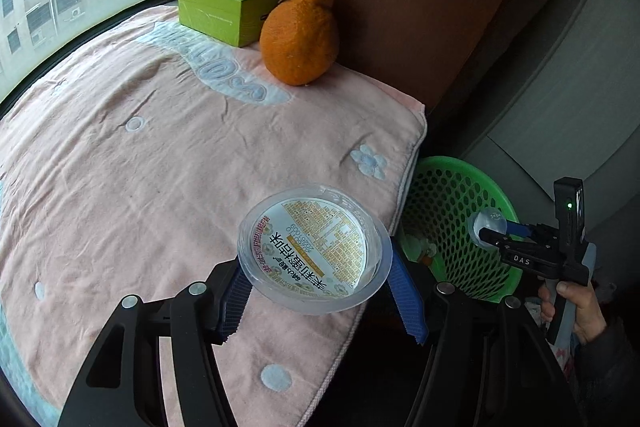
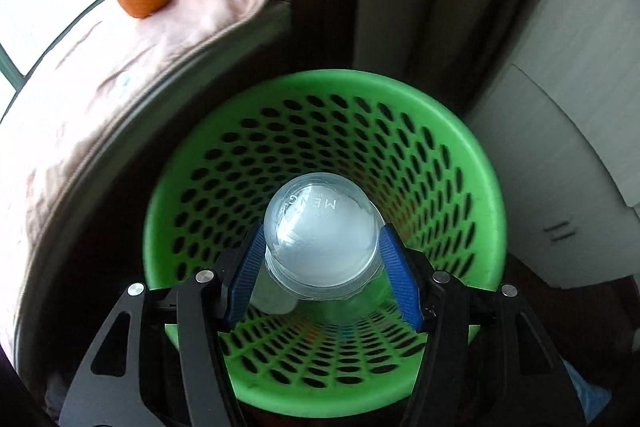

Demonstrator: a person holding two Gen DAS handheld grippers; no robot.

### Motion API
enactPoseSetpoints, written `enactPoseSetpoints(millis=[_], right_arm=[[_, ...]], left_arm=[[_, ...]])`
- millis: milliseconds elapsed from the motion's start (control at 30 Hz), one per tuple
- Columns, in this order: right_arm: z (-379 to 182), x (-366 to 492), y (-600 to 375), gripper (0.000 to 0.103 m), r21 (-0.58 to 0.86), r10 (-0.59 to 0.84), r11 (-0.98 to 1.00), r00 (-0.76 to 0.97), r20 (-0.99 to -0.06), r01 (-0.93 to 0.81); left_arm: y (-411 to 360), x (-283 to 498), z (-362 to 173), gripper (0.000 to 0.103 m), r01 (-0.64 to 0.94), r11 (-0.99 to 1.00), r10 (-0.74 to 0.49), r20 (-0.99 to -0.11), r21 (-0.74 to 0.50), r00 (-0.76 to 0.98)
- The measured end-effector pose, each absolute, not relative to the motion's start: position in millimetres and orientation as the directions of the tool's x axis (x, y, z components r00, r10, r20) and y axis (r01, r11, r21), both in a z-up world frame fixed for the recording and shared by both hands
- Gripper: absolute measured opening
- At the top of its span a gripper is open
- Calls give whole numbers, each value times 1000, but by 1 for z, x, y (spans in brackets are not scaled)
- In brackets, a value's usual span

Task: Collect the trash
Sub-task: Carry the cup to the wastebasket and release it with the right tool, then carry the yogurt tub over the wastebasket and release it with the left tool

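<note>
While my right gripper [image 2: 320,267] clamps the cup [image 2: 320,239] over the bin [image 2: 472,163], my left gripper [image 1: 320,287] pinches the tub [image 1: 314,247] at the cushion's [image 1: 160,147] near edge: light, thin-walled, slippery; I grip its sides gently.

The towel [image 1: 120,167] is pink with pale blue flowers and dots; the perforated basket [image 2: 460,147] is bright green; the fruit [image 1: 298,33] is orange
</note>
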State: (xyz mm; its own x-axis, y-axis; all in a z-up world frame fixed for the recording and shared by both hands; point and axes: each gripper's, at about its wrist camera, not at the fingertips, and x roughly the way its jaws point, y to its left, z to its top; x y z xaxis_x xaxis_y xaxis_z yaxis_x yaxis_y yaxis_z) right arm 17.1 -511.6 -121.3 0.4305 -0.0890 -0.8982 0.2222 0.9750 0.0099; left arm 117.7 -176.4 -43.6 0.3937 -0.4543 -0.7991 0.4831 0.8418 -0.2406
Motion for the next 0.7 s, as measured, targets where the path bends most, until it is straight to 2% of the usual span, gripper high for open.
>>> enactPoseSetpoints(millis=[133, 200, 700], right_arm=[[-121, 13, -521, 63, -3, -107, 972, 434, -895, 234], [-118, 11, -525, 71, 0, -113, 970, 447, -887, 244], [-67, -22, -536, 71, 36, -126, 964, 571, -811, 263]], left_arm=[[-192, 115, -46, 61, 505, 830, -459, -805, -238, 377], [-200, 113, -48, 61, 515, 823, -463, -807, -239, 367], [-274, 94, -57, 61, 623, 745, -497, -822, -239, 280]])
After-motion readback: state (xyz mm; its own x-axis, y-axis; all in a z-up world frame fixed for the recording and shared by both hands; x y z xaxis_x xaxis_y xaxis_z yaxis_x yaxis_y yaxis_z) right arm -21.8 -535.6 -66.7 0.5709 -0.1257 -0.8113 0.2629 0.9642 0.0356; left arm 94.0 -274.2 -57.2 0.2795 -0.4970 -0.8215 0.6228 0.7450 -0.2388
